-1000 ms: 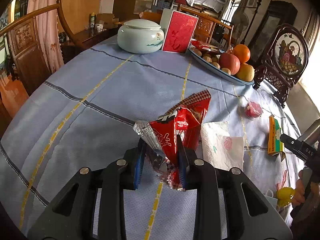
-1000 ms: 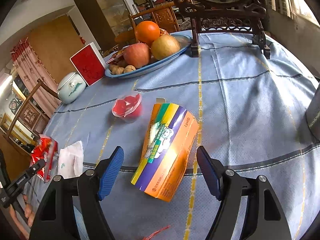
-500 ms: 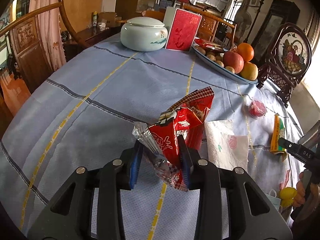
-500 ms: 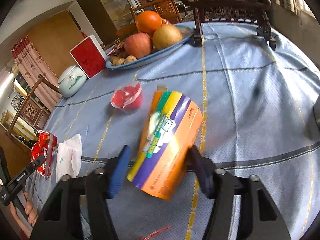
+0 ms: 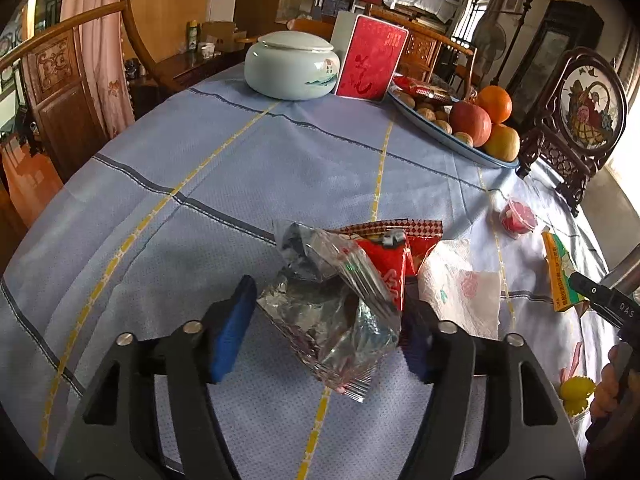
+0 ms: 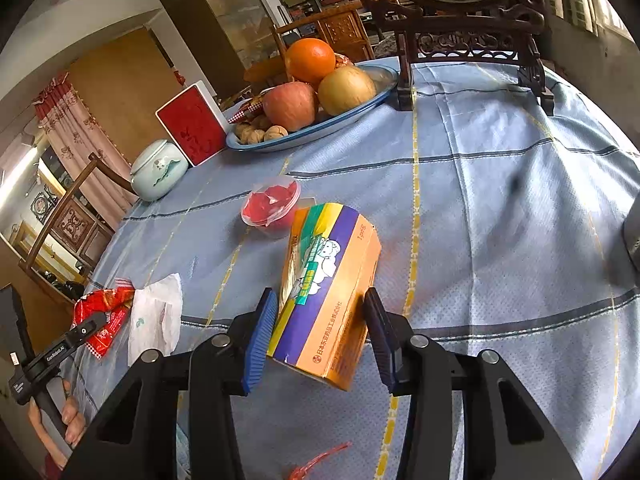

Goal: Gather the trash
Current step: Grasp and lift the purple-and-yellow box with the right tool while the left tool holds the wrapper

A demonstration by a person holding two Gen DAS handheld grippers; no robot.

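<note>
Left tongs (image 5: 324,332) opening, blue pads spread clear of the crumpled red-and-silver foil snack wrapper (image 5: 340,296), which sits loose between them on the bench near its front edge; released, nothing gripped. Right tongs (image 6: 320,332) closing around the flattened orange-purple-yellow cardboard carton (image 6: 326,292); left pad looks just at the carton's side, right pad close, so contact seems near or made but grip not clearly firm. Carton's long axis runs straight away from the right tongs toward the bench centre, near end between the pads, so squeezing across the short width is the likely move. Beyond: white floral paper napkin (image 5: 460,292) just right of the wrapper, between the two tongs' spots; small clear plastic cup with red contents (image 6: 272,204) just past the carton's far end. Farther back, blue-rimmed fruit plate (image 6: 376,80) and pale green lidded ceramic jar (image 5: 292,64) near the far edge of the blue checked tablecloth (image 5: 280,160).
</note>
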